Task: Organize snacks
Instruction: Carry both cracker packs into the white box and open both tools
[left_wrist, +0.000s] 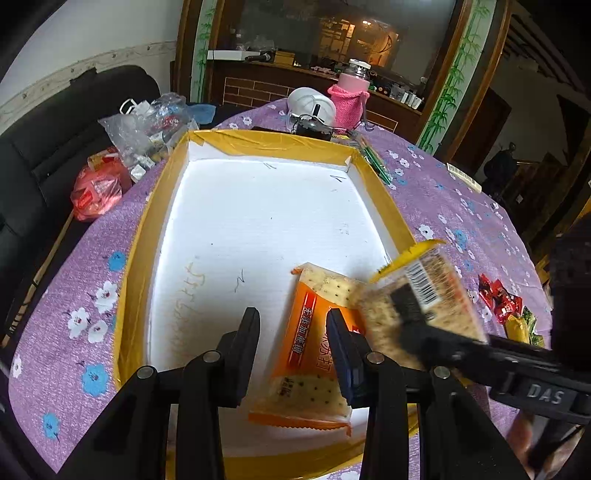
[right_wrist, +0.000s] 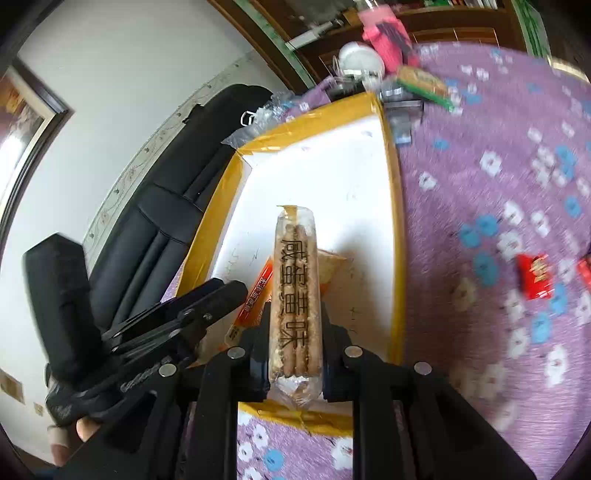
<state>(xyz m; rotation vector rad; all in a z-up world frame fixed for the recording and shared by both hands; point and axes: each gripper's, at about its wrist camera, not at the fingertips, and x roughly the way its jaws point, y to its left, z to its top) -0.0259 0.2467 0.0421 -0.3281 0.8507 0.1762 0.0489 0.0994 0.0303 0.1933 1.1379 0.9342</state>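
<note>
Right gripper (right_wrist: 295, 354) clamped on a clear biscuit packet (right_wrist: 295, 295) held over the yellow-rimmed tray (left_wrist: 155, 221) for stowing; left gripper (left_wrist: 291, 354), jaws apart (apparently empty), straddles the orange cracker pack (left_wrist: 310, 354) lying inside.

Orange cracker packet (left_wrist: 314, 354) lies flat in the yellow-rimmed tray (left_wrist: 258, 142); clear biscuit pack (right_wrist: 295, 295) held above.

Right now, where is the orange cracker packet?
In the left wrist view the orange cracker packet lies flat in the near right corner of the white tray, under the left gripper, whose jaws stand apart above it.
</note>
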